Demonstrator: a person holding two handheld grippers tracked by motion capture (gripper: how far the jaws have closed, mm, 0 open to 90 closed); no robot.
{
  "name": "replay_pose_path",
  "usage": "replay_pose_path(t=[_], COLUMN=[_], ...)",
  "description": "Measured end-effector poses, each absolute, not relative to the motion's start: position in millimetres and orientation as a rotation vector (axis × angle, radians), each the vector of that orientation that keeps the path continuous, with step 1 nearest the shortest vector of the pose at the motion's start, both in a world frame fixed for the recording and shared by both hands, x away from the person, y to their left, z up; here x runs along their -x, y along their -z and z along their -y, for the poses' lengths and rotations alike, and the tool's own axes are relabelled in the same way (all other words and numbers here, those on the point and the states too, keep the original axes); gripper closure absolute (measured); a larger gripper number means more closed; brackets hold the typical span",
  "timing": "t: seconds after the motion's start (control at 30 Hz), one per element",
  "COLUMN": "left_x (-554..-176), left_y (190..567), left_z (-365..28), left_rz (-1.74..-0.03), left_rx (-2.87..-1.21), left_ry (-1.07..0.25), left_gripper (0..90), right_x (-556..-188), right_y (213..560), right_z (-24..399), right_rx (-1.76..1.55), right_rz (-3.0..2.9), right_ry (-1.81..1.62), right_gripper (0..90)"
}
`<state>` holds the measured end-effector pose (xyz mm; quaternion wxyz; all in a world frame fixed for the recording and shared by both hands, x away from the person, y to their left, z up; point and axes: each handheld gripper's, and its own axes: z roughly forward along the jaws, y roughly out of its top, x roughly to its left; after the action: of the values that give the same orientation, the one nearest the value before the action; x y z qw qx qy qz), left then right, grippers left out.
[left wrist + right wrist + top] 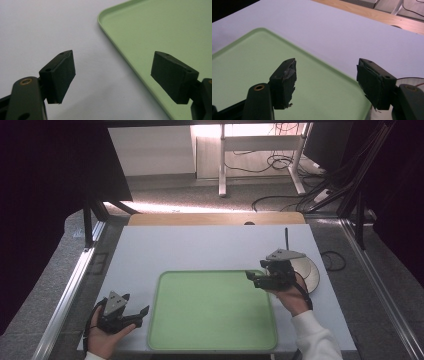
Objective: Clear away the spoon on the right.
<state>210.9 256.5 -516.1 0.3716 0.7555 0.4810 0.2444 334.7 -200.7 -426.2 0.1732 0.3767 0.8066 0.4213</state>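
Beside the green tray (212, 340), each hand-held gripper, left (137, 312) and right (254, 276), gapes wide, holding nothing.

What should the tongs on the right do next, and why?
Probably swing back to the plate behind them and close on its rim. The right tongs hang open with nothing between them over the green tray's corner, the tray holds nothing, and the plate is the nearest loose thing.
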Motion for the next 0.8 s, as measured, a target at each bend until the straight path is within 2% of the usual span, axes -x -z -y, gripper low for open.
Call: replay_pose_path(t=[0.8], left_x=[-211], left_y=[516], left_z=[-257], left_rz=[-1.227], left_rx=[-1.937], left_ry=[-0.623], left_gripper=[19.1], right_x=[-377], right_y=[423], right_z=[236], right_rx=[-1.199], right_rz=[-2.179], right_ry=[-1.152], right_gripper=[34.6])
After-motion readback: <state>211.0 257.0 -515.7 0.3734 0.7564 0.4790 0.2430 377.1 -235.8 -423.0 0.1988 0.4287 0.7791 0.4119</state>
